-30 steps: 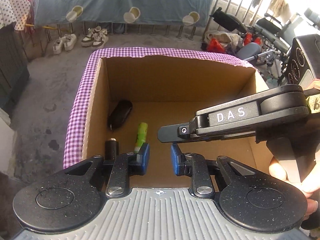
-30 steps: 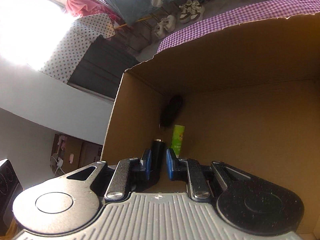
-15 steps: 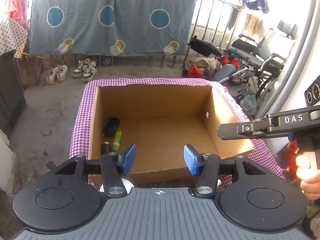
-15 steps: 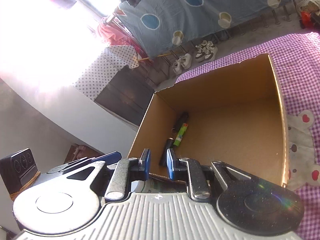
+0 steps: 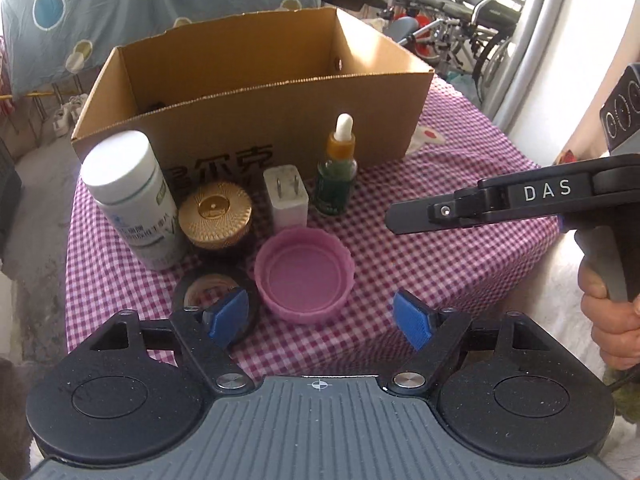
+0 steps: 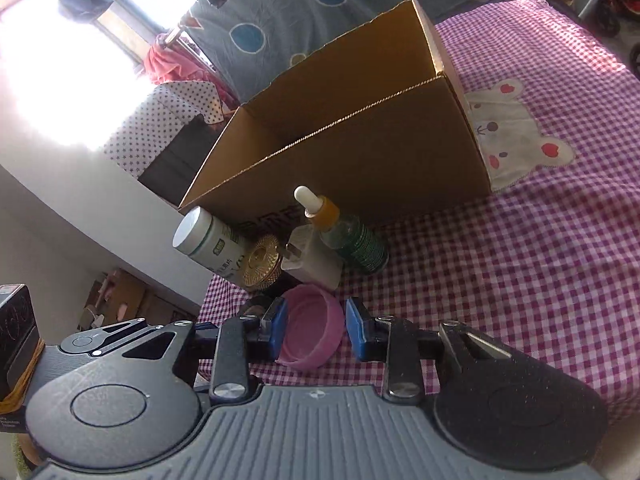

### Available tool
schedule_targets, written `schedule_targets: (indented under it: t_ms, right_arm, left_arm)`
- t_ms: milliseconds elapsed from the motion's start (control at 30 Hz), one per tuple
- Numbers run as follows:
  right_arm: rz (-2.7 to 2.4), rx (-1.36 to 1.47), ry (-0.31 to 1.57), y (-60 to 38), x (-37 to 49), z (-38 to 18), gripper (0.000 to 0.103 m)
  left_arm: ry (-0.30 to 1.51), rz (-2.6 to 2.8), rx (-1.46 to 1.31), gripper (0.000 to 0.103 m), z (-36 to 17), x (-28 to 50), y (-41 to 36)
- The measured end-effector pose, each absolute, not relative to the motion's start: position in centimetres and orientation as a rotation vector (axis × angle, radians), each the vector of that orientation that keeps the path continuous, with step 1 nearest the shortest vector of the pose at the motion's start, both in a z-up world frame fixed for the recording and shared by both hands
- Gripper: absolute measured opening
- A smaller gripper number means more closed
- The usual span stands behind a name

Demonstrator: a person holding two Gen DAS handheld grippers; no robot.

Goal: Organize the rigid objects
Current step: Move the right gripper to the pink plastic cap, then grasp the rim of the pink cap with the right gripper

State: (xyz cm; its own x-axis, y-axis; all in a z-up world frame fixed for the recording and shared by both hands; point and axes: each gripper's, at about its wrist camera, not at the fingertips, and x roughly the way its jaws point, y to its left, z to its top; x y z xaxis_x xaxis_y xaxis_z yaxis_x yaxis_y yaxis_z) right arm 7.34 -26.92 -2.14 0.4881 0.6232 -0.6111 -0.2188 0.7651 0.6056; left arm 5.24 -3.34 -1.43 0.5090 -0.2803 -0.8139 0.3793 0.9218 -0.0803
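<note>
Box at the cloth's far side; bottle, dropper, plug, gold lid, pink cap and tape wait before it. A second ago I reached inside the box — now I am withdrawn. My left gripper gapes empty; my right gripper straddles the cap, unclosed — likely next.

A: What sits near the big box?

B: A white bottle, a gold lid, a plug, and a dropper bottle.

A: And closer?

B: A pink cap, between the wide-open left tongs.
</note>
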Motion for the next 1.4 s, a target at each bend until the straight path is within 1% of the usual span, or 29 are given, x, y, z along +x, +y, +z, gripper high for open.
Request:
schedule_targets:
  t_ms: [133, 367, 467, 500, 600, 1000, 1167, 1400]
  right_arm:
    - [0.537, 0.400, 0.960, -24.3, 7.4, -4.0, 0.034]
    - [0.522, 0.294, 0.968, -21.9, 8.4, -4.8, 0.034]
    - [0.525, 0.261, 0.956, -21.3, 8.6, -4.9, 0.026]
    - [0.520, 0.249, 0.953, -21.3, 8.6, -4.9, 0.022]
    - [0.511, 0.237, 0.945, -21.6, 8.4, -4.9, 0.018]
    - [0.436, 0.298, 0.944, -26.8, 5.9, -5.0, 0.018]
    - [0.407, 0.340, 0.940, -28.5, 5.1, -5.2, 0.018]
    - [0.411, 0.361, 0.935, -29.0, 4.9, -5.3, 0.018]
  left_arm:
    - [0.991, -0.368, 0.144, 0.080, -3.9, 4.9, -3.9]
    - [0.992, -0.368, 0.148, 0.080, -5.3, 5.1, -5.0]
    - [0.990, -0.384, 0.150, 0.080, -5.4, 5.1, -5.6]
    - [0.994, -0.388, 0.153, 0.080, -5.4, 5.2, -5.9]
    - [0.995, -0.394, 0.169, 0.080, -5.4, 5.3, -6.4]
    - [0.987, -0.507, 0.207, 0.080, -5.8, 4.2, -10.1]
    - [0.940, -0.510, 0.267, 0.080, -5.7, 3.7, -11.4]
    - [0.931, -0.484, 0.290, 0.080, -6.2, 4.7, -11.4]
